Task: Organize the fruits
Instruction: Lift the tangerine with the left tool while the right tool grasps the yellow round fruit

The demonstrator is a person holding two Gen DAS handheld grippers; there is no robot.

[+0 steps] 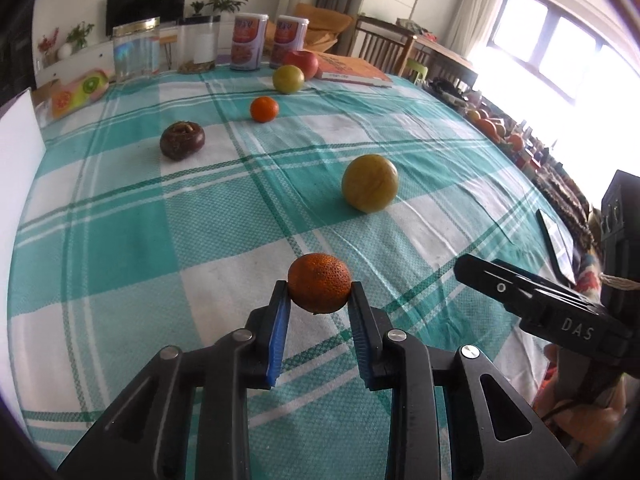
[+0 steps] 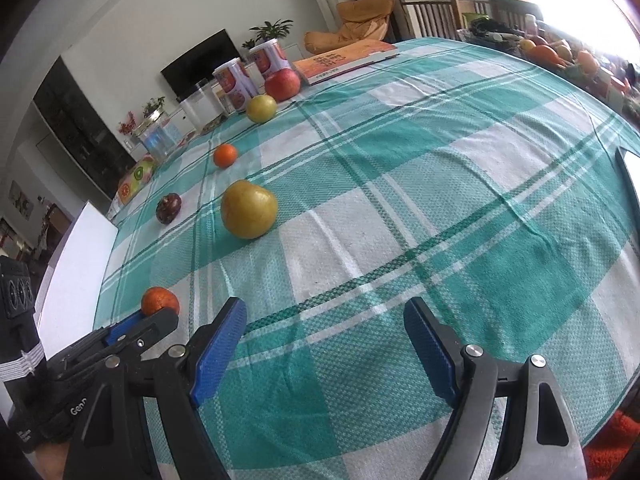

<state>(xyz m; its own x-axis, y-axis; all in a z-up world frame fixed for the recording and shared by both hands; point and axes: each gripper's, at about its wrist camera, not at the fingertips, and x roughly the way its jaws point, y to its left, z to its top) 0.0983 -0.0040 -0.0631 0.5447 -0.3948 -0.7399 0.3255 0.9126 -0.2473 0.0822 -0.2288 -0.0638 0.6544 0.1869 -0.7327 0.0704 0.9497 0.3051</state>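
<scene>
Left wrist view: left gripper (image 1: 319, 292) clamped on a small orange (image 1: 319, 288), pinched by both blue pads just above the checked tablecloth (image 1: 120, 240), probably to line up with the other fruit. Right gripper (image 2: 324, 344) spread wide, holding nothing, waiting nearby.

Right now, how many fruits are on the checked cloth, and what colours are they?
Orange: 2, the rough orange fruit in the left gripper and a small orange fruit
Yellow-green: 2
Red: 1
Dark brown: 1
Total: 6
</scene>
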